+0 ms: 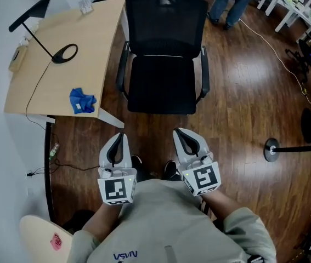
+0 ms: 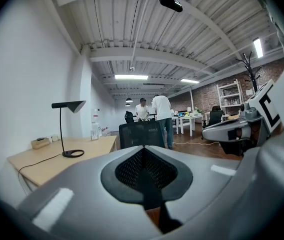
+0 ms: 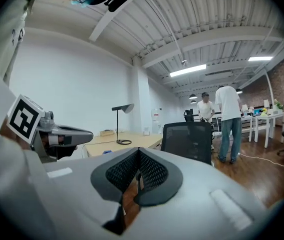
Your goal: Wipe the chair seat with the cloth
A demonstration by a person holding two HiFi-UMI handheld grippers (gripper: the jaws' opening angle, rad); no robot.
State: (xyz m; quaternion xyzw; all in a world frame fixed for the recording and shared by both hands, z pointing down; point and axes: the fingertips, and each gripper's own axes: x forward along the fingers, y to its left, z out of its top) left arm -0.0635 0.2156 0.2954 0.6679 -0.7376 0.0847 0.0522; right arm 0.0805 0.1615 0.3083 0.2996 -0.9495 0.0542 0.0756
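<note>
The left gripper (image 1: 120,137) and the right gripper (image 1: 181,133) are side by side, each with its jaws pressed together and nothing between them. The black chair seat (image 1: 162,84) lies just ahead of both pairs of jaws. The crumpled blue cloth (image 1: 82,101) rests on the wooden desk (image 1: 62,32), ahead and left of the left jaws.

Glossy wood floor (image 1: 243,92), matt mesh chair (image 1: 163,59)

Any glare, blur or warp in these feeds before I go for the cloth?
Head view: sharp, evenly lit, soft sheen on the floor, cloth crisp. Left gripper view: heavy fisheye, black corners, left hand-held gripper blurred up close. Right gripper view: same warp, right hand-held gripper soft, ceiling lights bright.
</note>
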